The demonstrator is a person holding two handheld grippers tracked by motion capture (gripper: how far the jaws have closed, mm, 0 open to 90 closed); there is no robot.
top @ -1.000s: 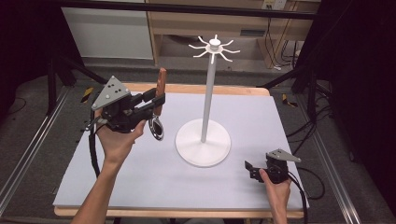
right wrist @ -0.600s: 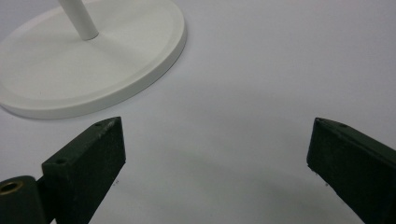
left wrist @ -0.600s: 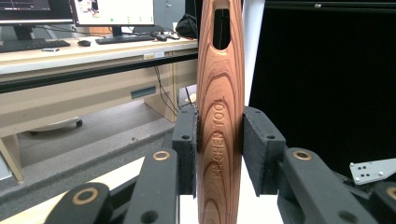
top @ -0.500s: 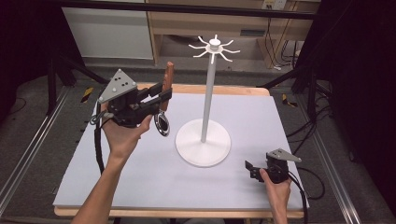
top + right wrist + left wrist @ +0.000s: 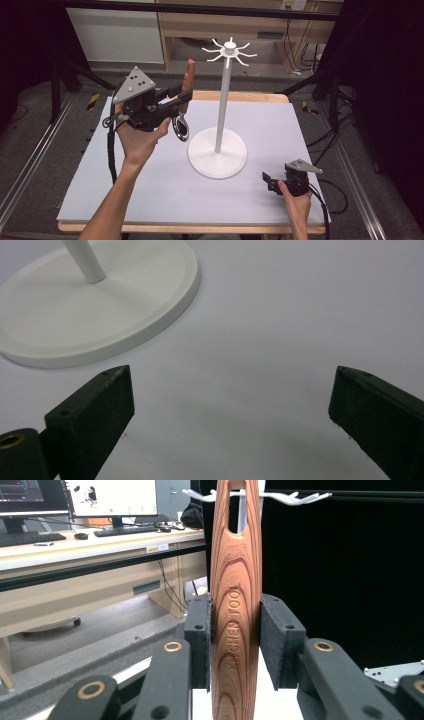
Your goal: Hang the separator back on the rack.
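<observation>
To the left of the white stand (image 5: 218,150), the left gripper (image 5: 175,102) is held raised above the table (image 5: 150,200), its 2 jaws clamped on the wooden handle (image 5: 236,605) of a kitchen tool whose metal head (image 5: 181,129) hangs below the grip. The likely step is hanging the tool on 1 of the hooks (image 5: 229,51) at the top of the stand. To do it well, keep the handle upright, raise the slot (image 5: 234,505) near its upper end level with a hook tip, then ease it on before releasing. The left forearm reaches forward with the palm under the gripper. To the right of the stand, the right gripper (image 5: 270,181) rests low near the table, jaws apart and empty.
</observation>
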